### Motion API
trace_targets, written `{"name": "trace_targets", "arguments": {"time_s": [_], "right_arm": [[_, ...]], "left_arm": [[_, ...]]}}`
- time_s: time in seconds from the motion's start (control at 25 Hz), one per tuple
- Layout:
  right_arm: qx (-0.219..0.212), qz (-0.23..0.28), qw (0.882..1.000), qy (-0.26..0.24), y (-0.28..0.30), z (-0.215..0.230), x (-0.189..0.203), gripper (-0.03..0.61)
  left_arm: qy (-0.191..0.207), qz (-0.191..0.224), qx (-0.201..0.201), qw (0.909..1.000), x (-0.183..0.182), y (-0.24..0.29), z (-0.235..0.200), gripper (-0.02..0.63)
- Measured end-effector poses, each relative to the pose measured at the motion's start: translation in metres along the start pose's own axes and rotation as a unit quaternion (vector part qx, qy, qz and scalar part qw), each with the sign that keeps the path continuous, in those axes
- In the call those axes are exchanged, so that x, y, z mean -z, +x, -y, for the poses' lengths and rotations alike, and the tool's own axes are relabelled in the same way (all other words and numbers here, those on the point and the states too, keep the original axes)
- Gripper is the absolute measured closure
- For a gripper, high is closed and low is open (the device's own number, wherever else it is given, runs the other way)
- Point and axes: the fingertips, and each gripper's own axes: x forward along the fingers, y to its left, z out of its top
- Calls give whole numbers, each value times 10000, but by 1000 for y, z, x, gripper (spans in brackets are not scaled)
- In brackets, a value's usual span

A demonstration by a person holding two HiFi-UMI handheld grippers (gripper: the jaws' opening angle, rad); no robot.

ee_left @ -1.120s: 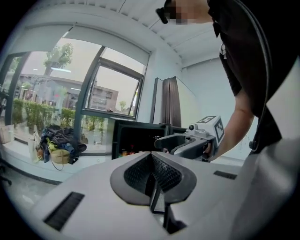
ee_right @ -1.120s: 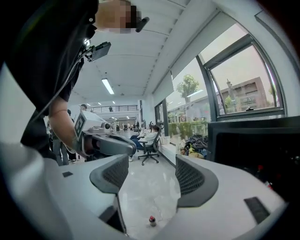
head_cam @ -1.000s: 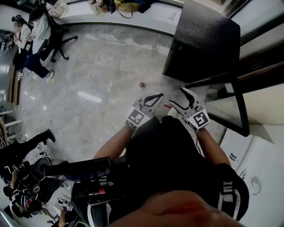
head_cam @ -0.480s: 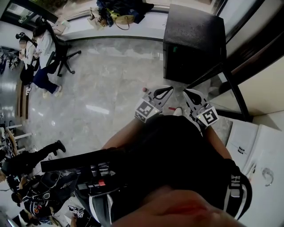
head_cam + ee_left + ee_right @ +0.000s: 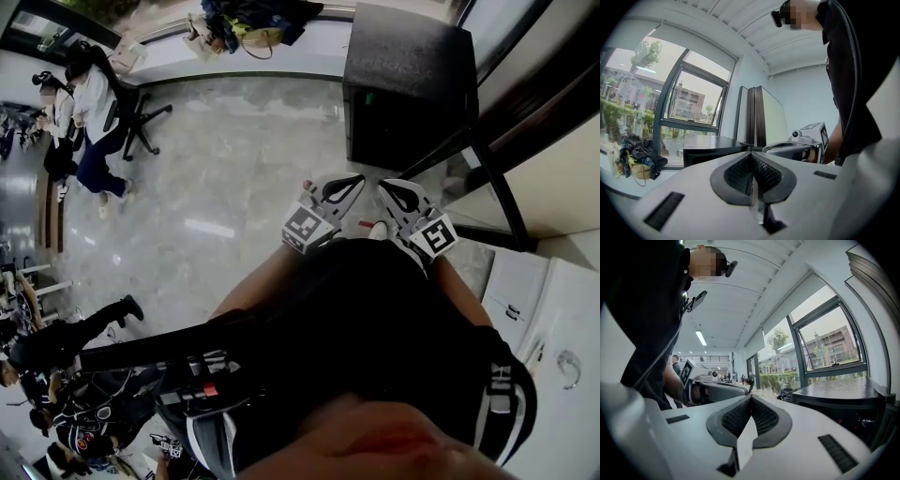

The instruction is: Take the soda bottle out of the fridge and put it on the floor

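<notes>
While you stand over the floor [image 5: 216, 159], you hold both tools out level in front of your waist, side by side and apart. Your left gripper [image 5: 356, 181] has its jaws together, with nothing between the pads. Your right gripper [image 5: 384, 187] is the same, its pads pressed flat to each other and empty. In the head view, just beside the left gripper on its left, what looks like the bottle [image 5: 307, 185] stands on the floor. It shows only as a small red-topped dot seen from above, too small for you to be sure. Beyond both grippers sits the black fridge [image 5: 403, 84], close to the window [image 5: 693, 98]. Farther off, bags [image 5: 248, 23] lie heaped on the ledge [image 5: 309, 47]. At far left a person [image 5: 89, 94] sits in an office chair [image 5: 131, 108].
</notes>
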Motion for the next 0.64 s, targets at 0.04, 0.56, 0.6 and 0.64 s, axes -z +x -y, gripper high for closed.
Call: {"name": "trace_targets", "arguments": {"time_s": [0.04,0.56,0.6,0.64], "right_arm": [[-16,1,10000,10,2,-1,0,568],[-161,55,9999,-3,25,1,-7,567],[-164,60,9998,-24,26,3,-7,568],[-165,66,9998,-46,27,4,-8,568]], "left_arm": [[-14,-23,-14,10000,1,-1,0,609],[73,26,-120,9999,-3,-2,-20,609],[103,43,-133,9998,-4,-2,-22,609],[136,59,-144,9998,-6,-2,-24,609]]}}
